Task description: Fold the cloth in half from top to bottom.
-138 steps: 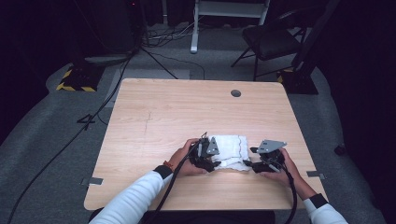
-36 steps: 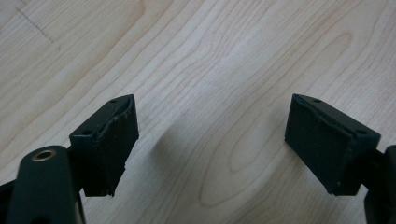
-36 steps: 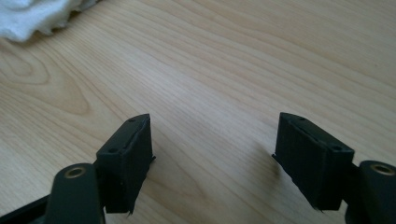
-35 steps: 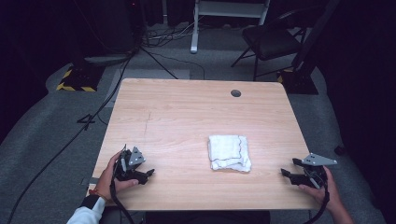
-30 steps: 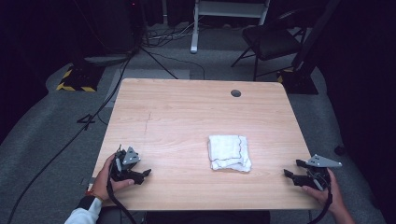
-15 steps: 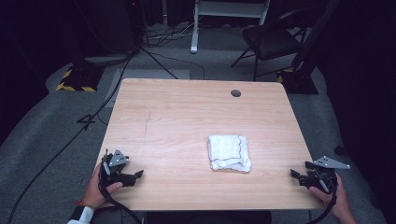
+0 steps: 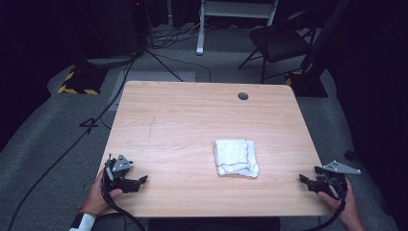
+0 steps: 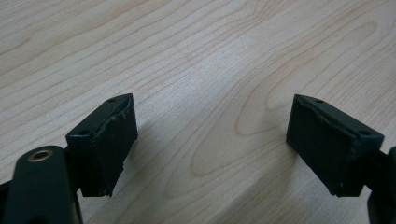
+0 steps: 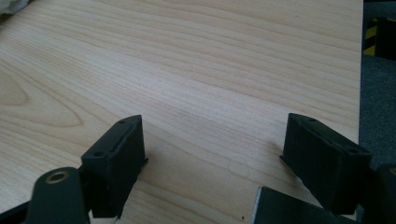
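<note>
My left claw [image 7: 139, 181] sits low over the near left corner of the table [image 7: 192, 115], with its jaws spread wide and only bare wood grain between them in the left gripper view [image 8: 210, 154]. My right claw [image 7: 304, 179] is at the near right edge of the table, its jaws also standing apart with nothing between them; the right gripper view [image 9: 212, 163] looks across bare wood to the table's far edge.

The folded white cloth [image 7: 235, 157] lies flat on the table between the two claws, a little ahead of both and nearer the right one. It is well apart from the left claw, off to that claw's right, and it is clear of the right claw too, off to that claw's left. Neither claw touches it. A corner of the cloth just peeks in at the top left of the right gripper view [image 9: 11, 5].
</note>
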